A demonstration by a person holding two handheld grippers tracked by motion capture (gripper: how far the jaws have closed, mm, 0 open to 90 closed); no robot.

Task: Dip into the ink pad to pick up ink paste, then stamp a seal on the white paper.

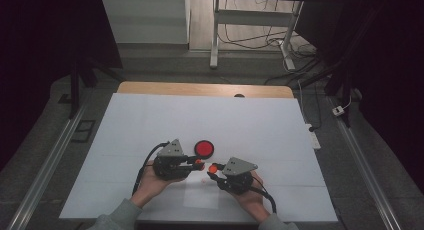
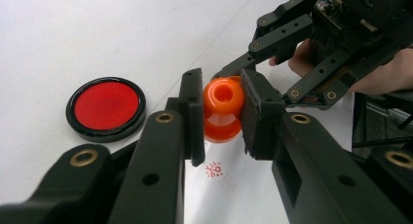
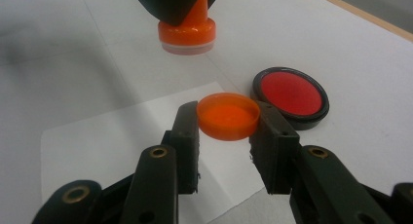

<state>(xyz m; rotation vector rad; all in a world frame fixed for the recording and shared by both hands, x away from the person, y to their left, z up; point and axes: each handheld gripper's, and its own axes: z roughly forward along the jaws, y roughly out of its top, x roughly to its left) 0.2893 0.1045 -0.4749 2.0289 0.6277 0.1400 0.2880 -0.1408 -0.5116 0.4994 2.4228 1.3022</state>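
Observation:
My left gripper [image 1: 199, 163] [image 2: 221, 114] is shut on an orange stamp [image 2: 222, 109] and holds it by the rounded handle a little above the table. The stamp's flat base [image 3: 187, 31] faces down. My right gripper [image 1: 215, 168] [image 3: 228, 124] is shut on the stamp's shallow orange cap [image 3: 228, 116], hollow side up, just to the right of the stamp. A small red stamped mark [image 2: 213, 169] shows on a white paper sheet [image 3: 122, 136] below the stamp. A round black ink pad [image 1: 204, 148] [image 2: 106, 107] [image 3: 291, 95] with a red face lies open just behind the grippers.
A large white sheet [image 1: 150, 120] covers the table, whose wooden far edge [image 1: 205, 89] shows beyond it. Metal rails run along both sides of the table, and a desk frame with cables stands on the floor behind.

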